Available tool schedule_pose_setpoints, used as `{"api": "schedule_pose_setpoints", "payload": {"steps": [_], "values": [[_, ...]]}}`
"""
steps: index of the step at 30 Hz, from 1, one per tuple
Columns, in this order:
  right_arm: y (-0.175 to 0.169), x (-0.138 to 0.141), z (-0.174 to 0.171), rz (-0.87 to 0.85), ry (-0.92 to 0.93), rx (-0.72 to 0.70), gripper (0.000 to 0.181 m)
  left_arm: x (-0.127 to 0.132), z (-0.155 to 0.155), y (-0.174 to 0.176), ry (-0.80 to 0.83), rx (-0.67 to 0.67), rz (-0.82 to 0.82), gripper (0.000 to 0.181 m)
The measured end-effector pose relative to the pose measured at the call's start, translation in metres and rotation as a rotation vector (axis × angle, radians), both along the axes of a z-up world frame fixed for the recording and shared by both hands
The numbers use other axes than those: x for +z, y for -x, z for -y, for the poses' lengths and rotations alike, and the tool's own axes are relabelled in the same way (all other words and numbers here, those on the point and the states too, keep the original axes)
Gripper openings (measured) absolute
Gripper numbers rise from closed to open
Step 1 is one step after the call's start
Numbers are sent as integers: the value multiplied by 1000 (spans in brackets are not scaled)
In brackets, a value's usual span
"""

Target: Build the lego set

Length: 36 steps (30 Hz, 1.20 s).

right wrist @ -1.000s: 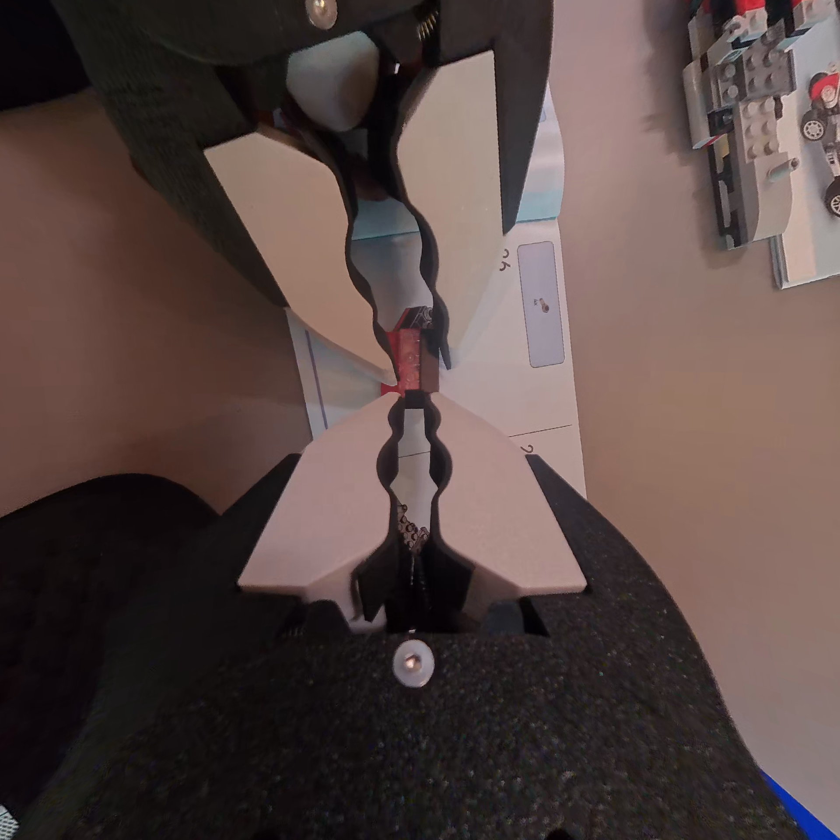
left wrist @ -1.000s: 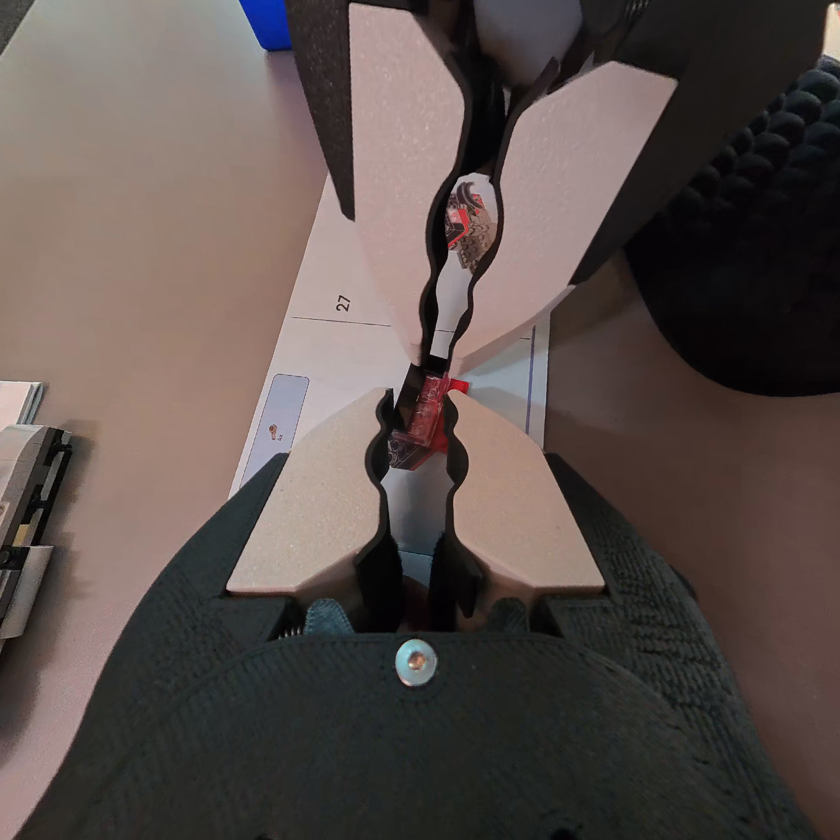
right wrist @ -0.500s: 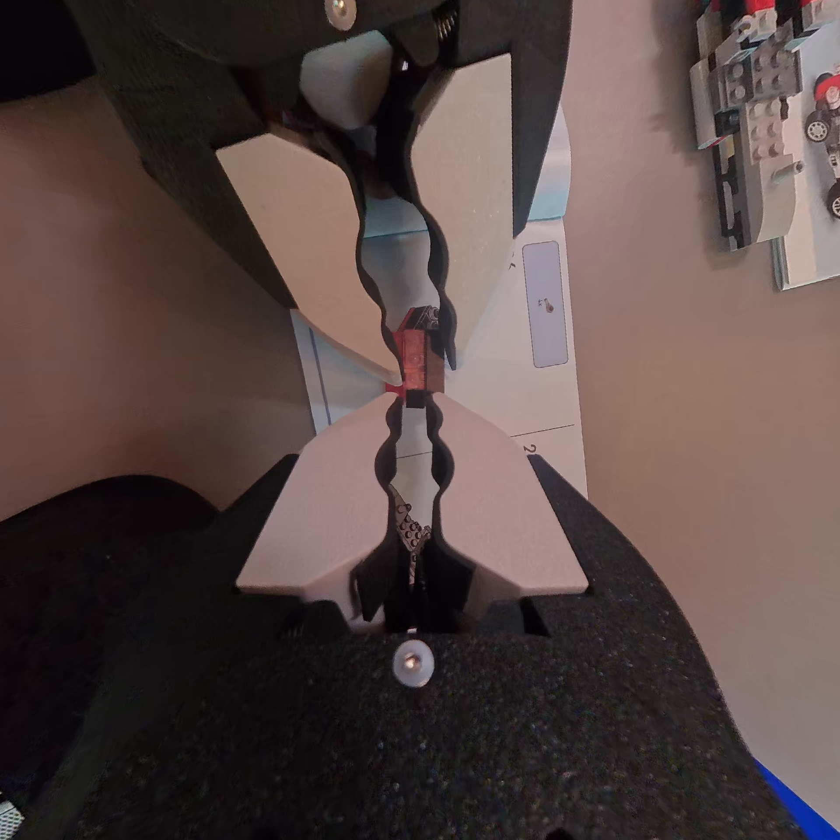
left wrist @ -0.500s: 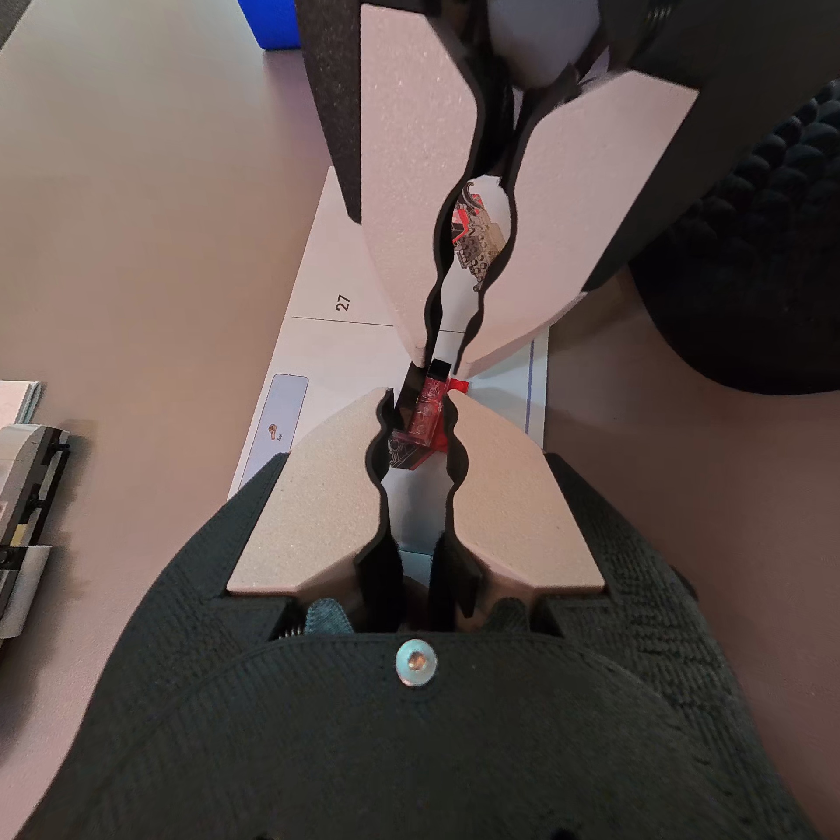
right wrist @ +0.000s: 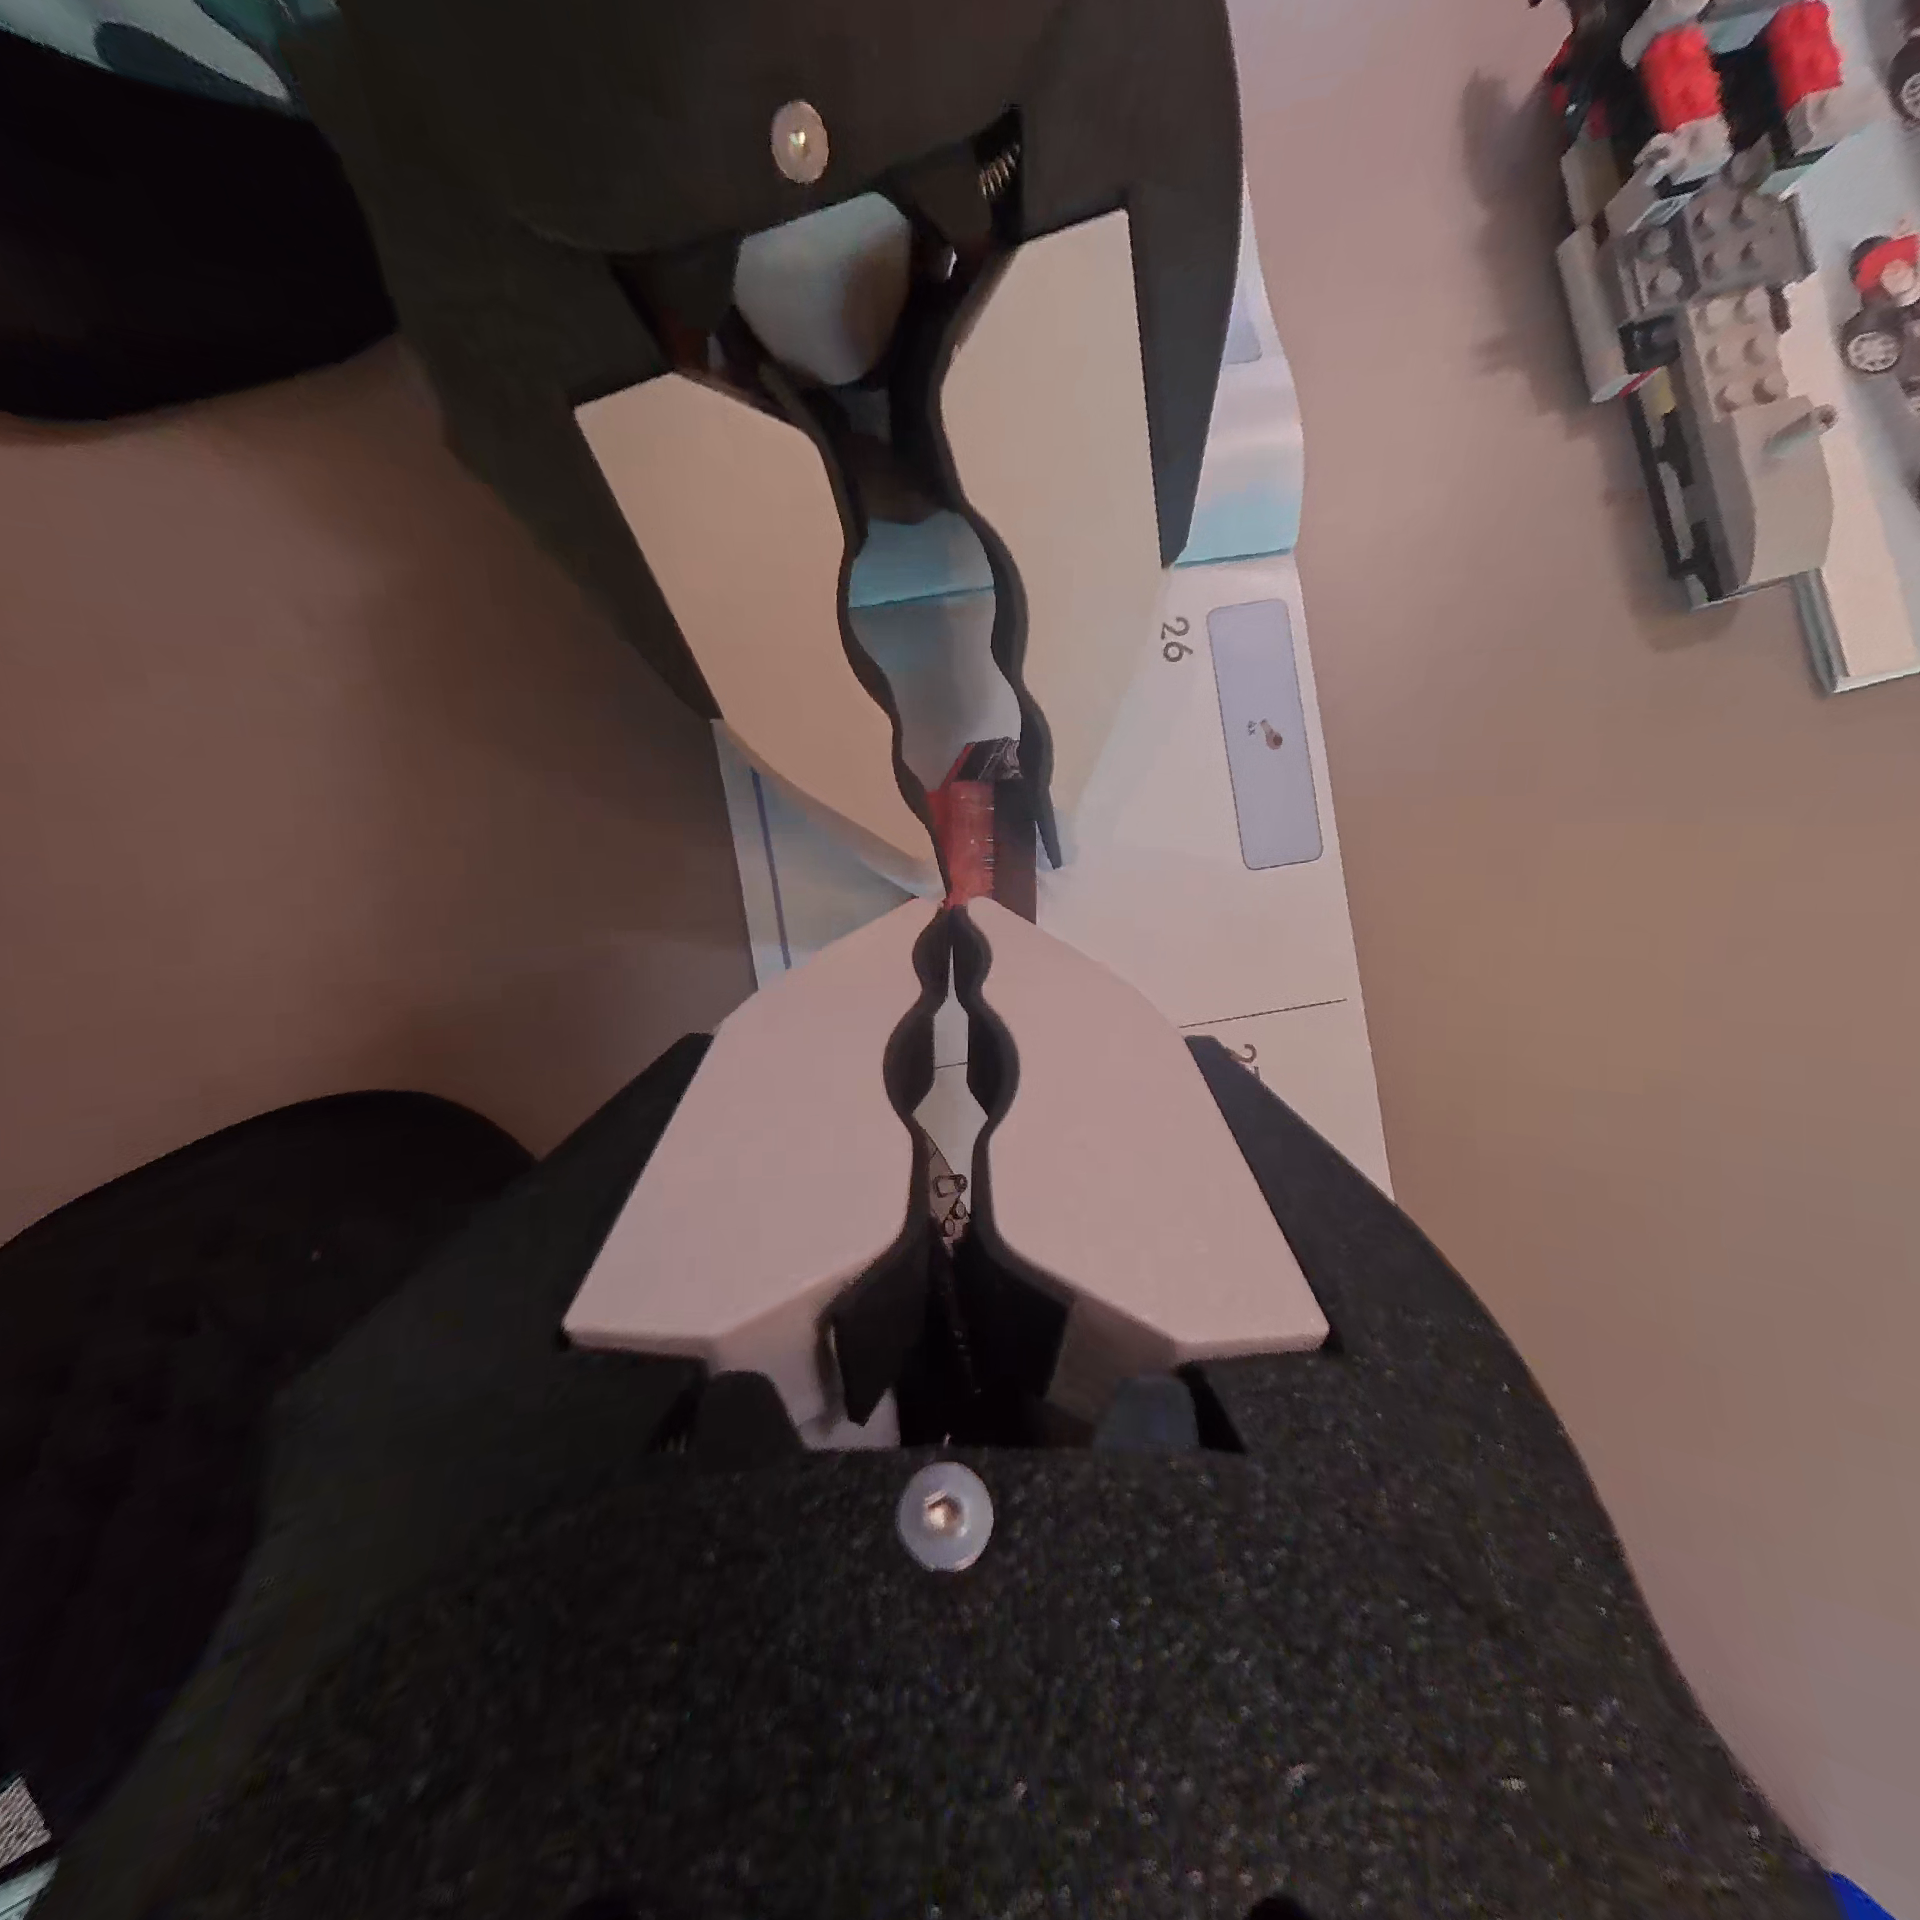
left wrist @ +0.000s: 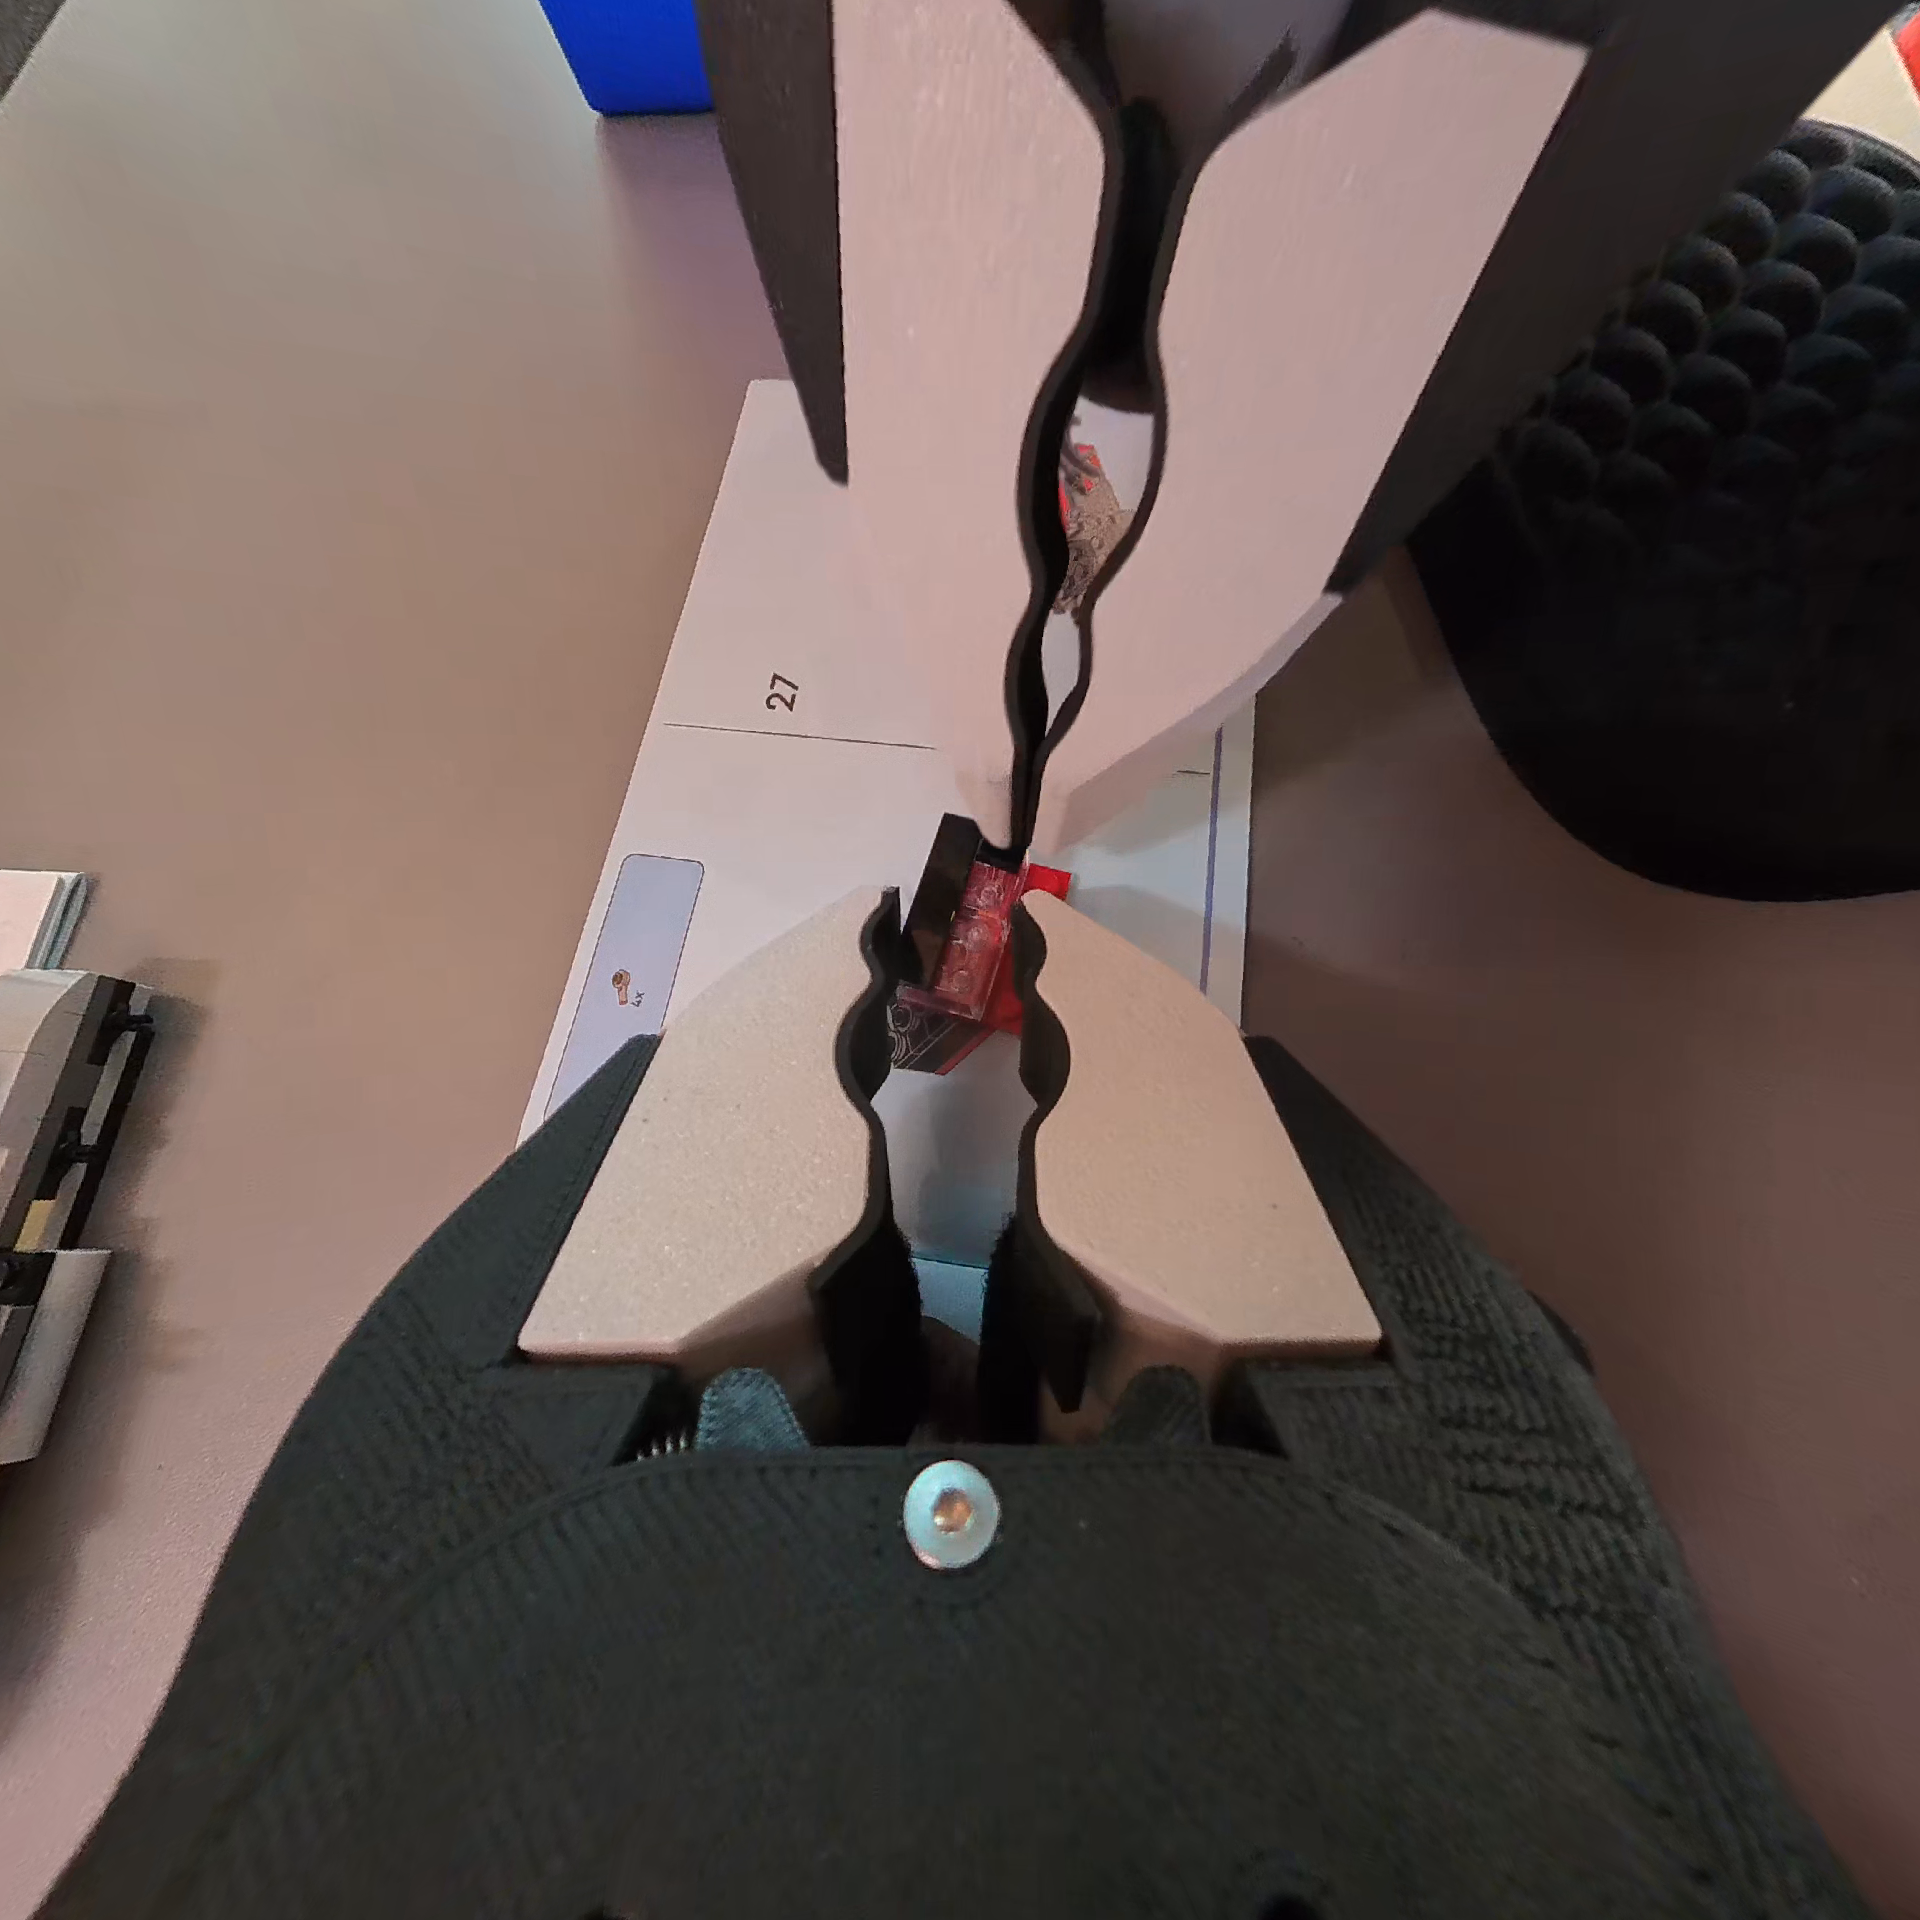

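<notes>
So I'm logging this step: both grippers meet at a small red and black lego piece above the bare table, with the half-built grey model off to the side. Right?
Not over bare table: the left wrist view shows the lego piece held above the open instruction booklet. The rest holds: left gripper, right gripper, grey model aside.

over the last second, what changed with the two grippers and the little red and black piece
The right gripper closed further and tilted, its tips now pinching the end of the red and black lego piece. The left gripper still clamps that piece; the instruction booklet has not moved.

A hobby desk (plain tabletop [left wrist: 312, 520]) with instruction booklet [right wrist: 1195, 935].
</notes>
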State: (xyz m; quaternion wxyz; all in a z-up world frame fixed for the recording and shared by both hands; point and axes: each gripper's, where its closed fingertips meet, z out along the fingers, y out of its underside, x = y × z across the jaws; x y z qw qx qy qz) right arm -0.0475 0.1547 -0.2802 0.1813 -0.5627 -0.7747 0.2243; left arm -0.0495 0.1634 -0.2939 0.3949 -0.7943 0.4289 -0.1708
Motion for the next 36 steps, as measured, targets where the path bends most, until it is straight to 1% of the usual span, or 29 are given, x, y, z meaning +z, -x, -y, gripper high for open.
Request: {"api": "schedule_pose_setpoints", "payload": {"steps": [6, 16, 20, 23, 26, 27, 29, 31, 36], "values": [[1, -5, -1, 47, 3, 13, 0, 0, 0, 0, 1, -1, 1, 20], [2, -7, -1, 63, 8, 62, 0, 0, 0, 0, 6, -2, 7, 19], [4, -9, 0, 40, 23, 57, 0, 0, 1, 0, 11, -6, 11, 19], [4, -8, 0, -12, -46, 128, 0, 0, 1, 0, 8, -6, 9, 19], [0, 9, 0, -97, 111, 52, 0, 0, 1, 0, 11, -6, 11, 19], [-5, 10, -6, -86, 96, 22, 0, 0, 1, 0, 11, -6, 11, 19], [-12, 5, -12, -48, 31, 15, 0, 0, 1, -1, 10, -5, 10, 19], [-8, 5, -7, -60, 28, 27, 0, 0, 1, -1, 11, -5, 11, 19], [-1, -1, -2, -21, -6, 61, 0, 0, 1, 0, 8, -5, 9, 18]]}}
